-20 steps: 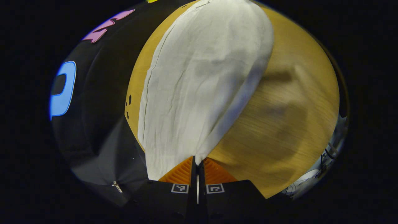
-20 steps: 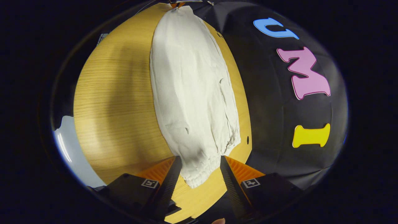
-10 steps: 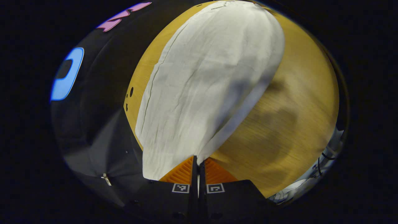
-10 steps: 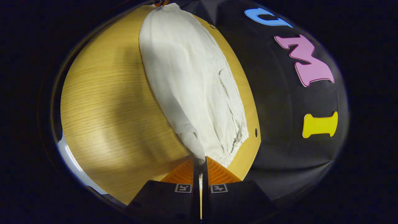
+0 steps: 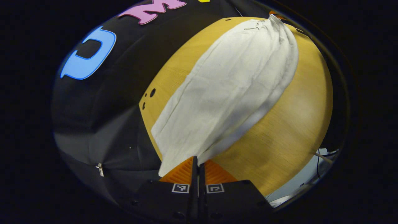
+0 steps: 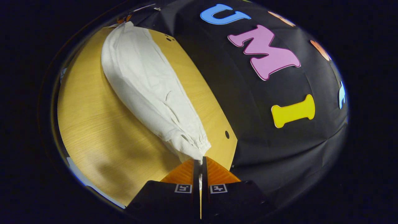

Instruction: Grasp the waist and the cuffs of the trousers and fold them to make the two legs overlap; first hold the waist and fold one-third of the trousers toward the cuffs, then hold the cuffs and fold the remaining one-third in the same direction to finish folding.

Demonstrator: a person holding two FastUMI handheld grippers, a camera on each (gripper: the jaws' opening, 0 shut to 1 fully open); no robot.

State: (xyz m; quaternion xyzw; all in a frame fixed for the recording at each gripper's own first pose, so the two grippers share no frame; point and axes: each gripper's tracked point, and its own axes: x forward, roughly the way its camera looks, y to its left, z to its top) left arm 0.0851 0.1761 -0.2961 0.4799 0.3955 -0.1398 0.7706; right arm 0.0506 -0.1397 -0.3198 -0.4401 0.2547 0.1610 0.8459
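Right claw [image 6: 199,161] has closed on the gathered waist, where a second ago it stood open around it; left claw [image 5: 197,160] stays clamped on the cuffs. The trousers [image 5: 230,93] stretch between them, lifting off the worktop [image 5: 289,130], likely for the leg-overlap fold

We found the left gripper [image 5: 198,161] with its two fingers brought together, no gap showing between the tips, pinching one end of the white trousers [image 5: 230,93]. We found the right gripper [image 6: 200,162] in the same condition, fingers pressed flat against each other and clamped on the gathered opposite end of the garment. Both grippers pointed inward along the cloth, toward one another. We could not make out the holding hands.
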